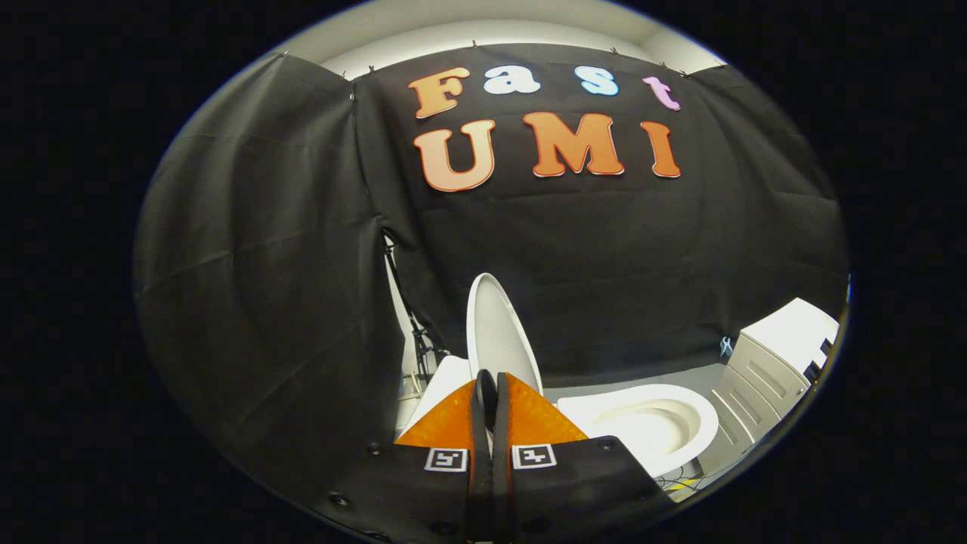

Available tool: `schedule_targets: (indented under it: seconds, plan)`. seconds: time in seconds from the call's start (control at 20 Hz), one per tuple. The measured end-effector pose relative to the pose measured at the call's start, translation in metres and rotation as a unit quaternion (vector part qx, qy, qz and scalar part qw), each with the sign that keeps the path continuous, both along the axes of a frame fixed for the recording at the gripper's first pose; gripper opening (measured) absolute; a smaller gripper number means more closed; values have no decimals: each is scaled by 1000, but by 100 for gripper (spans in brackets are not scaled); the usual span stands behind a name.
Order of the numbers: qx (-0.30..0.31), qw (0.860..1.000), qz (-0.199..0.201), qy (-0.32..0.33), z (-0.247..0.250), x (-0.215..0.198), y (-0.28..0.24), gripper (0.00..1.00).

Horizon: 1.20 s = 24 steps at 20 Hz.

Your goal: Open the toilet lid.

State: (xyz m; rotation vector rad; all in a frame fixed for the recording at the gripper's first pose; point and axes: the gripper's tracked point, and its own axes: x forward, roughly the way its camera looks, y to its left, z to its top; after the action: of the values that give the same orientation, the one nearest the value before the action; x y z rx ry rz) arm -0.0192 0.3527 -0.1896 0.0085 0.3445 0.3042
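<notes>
The white toilet lid (pixel 498 332) stands raised, nearly upright, against the black cloth wall. Its lower edge runs down between my fingers. My gripper (pixel 489 393) is shut on that edge: the two orange fingers (pixel 529 419) with black pads sit almost together, and a thin pale strip of the lid shows between the pads. The open toilet bowl (pixel 642 423) with its white seat ring lies just to the right of the fingers. The white tank top (pixel 446 378) shows to the left behind the fingers.
A white cabinet (pixel 770 363) with drawer fronts stands beyond the bowl on the right. A black stand or tripod leg (pixel 412 317) leans in the gap of the cloth left of the lid. Yellow-black tape and cables (pixel 684 483) lie on the floor by the bowl.
</notes>
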Motion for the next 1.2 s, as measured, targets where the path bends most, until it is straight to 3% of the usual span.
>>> schedule_targets:
  seconds: [0.4, 0.55, 0.8, 0.95, 1.0, 1.1, 1.2]
  plan:
    - [-16, 1000, 14, 5, -4, -2, 15, 8]
    - [-33, 999, 21, -1, -1, -4, 12, 13]
    - [5, 1000, 25, 8, 13, -7, 5, 42]
    - [22, 999, 27, -15, 36, -3, 1, 79]
    - [29, 999, 26, -16, 41, -2, -3, 80]
    - [39, 999, 16, -26, 55, 5, -14, 99]
    - [45, 998, 3, -38, 69, 12, -29, 98]
